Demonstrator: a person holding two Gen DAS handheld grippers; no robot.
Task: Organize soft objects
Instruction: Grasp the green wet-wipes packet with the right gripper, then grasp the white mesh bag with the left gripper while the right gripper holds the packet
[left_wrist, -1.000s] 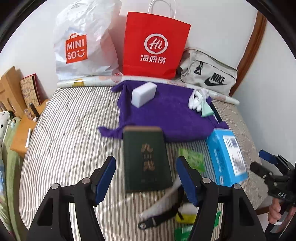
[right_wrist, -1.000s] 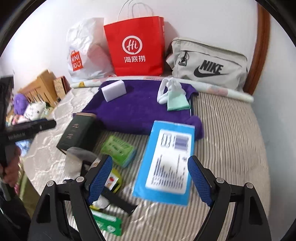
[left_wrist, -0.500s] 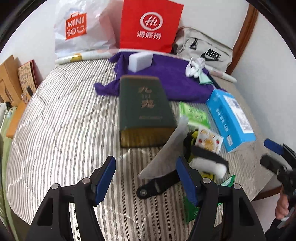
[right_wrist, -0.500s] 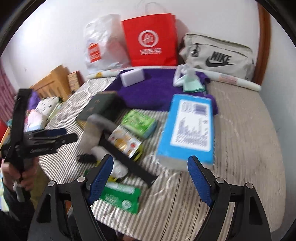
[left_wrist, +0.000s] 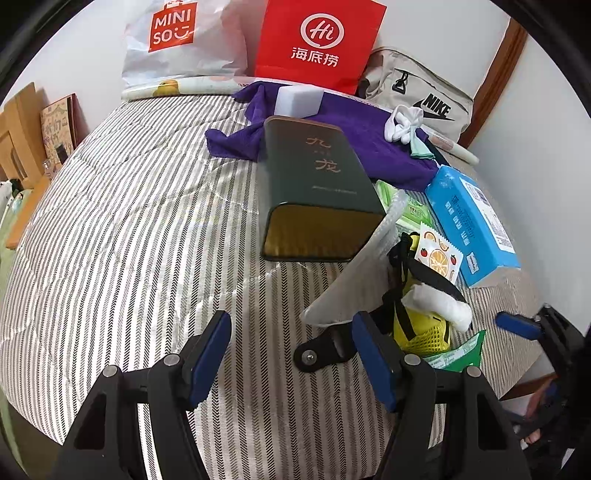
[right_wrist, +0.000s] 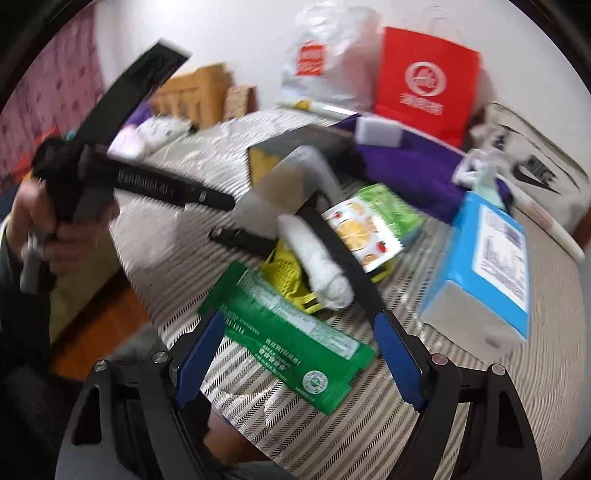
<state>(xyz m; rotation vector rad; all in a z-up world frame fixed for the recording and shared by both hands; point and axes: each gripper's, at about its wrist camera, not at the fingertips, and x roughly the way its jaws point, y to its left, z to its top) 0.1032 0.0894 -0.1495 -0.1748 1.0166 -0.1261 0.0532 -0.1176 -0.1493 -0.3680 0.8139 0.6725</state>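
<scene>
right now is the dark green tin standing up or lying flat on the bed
Lying flat. The dark green tin rests on its broad side on the striped bedcover, its lettered face turned up and its gold end facing the left wrist camera.

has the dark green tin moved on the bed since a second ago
No. The dark green tin keeps its far end against the purple cloth, below the white sponge; only the cameras have pulled back.

Purple cloth (left_wrist: 354, 136) spread on the bed, white sponge (left_wrist: 300, 100) on it, rolled white towel (left_wrist: 437, 302) on yellow mesh.
</scene>
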